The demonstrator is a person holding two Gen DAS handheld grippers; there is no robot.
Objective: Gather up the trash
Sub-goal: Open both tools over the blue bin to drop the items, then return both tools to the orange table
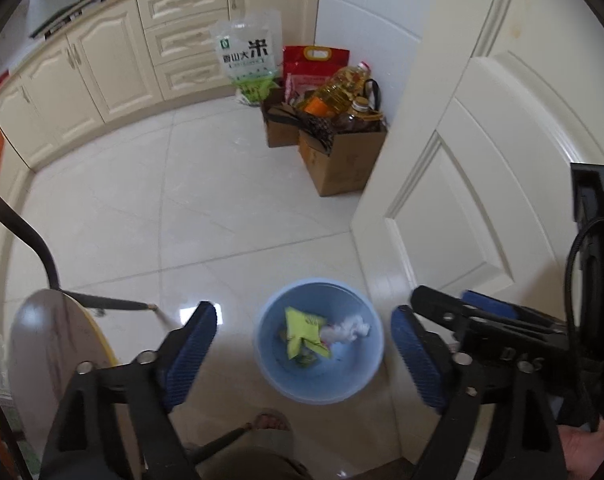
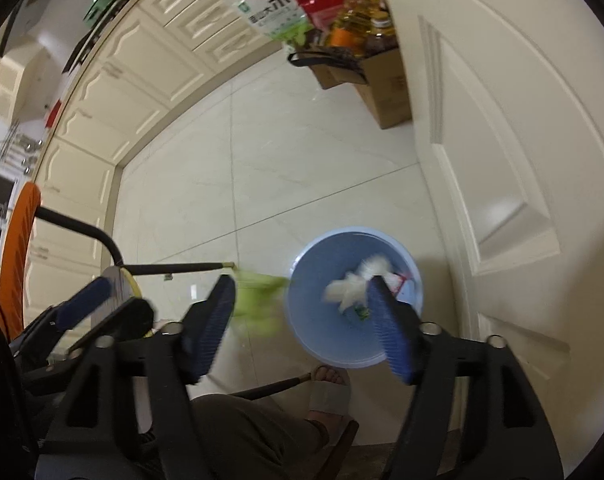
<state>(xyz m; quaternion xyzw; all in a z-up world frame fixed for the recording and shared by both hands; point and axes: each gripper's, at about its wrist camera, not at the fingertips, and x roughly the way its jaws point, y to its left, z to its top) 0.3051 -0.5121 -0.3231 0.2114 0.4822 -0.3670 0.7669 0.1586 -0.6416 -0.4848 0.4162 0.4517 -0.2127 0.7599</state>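
Both jaws apart and empty: left gripper [image 1: 303, 354] and right gripper [image 2: 302, 328] above blue bin [image 1: 270, 368]; green wrapper [image 2: 258, 304], blurred at nine o'clock, may miss the rim

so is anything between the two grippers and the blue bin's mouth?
Nothing visible. The blue bin is lidless, below the open left gripper and right gripper. Green wrapper and white tissue show inside its rim; the right wrist view blurs both, the wrapper left of the rim.
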